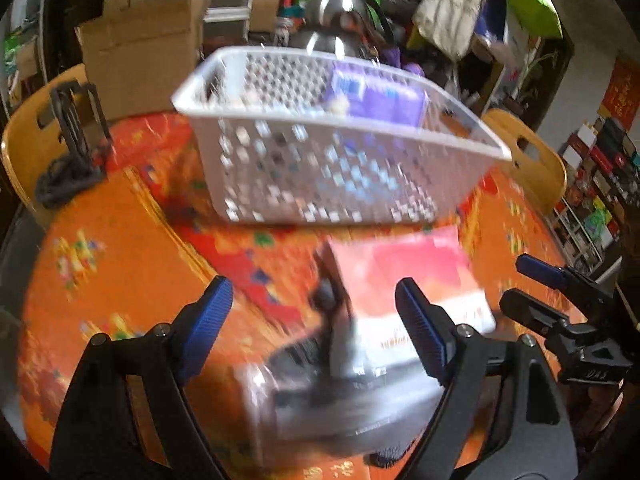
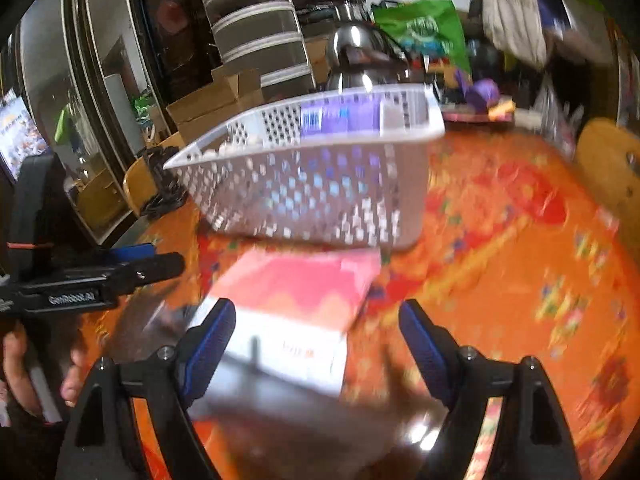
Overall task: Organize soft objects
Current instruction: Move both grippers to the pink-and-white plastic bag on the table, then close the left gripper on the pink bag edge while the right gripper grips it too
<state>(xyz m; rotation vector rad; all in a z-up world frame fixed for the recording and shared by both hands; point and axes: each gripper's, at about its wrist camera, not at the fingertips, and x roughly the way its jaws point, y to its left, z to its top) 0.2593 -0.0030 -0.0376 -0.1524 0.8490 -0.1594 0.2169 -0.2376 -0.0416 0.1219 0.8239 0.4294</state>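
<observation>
A white perforated basket (image 1: pixel 320 176) stands on the orange tablecloth and holds a purple pack (image 1: pixel 380 100); it also shows in the right wrist view (image 2: pixel 320 200) with the purple pack (image 2: pixel 340 118). A pink-and-white soft pack (image 1: pixel 408 280) lies in front of it, over a dark wrapped pack (image 1: pixel 340 400). My left gripper (image 1: pixel 314 312) is open above them, empty. My right gripper (image 2: pixel 316 332) is open over the pink pack (image 2: pixel 296 300), empty. The right gripper shows at the right of the left wrist view (image 1: pixel 536 284). The images are blurred.
Wooden chairs (image 1: pixel 532 160) stand at the table's edges, one with a black object (image 1: pixel 68 160). Cardboard boxes (image 1: pixel 140 52), a metal kettle (image 1: pixel 340 16), bags and shelves crowd the background. The patterned orange tablecloth (image 2: pixel 520 260) spreads to the right.
</observation>
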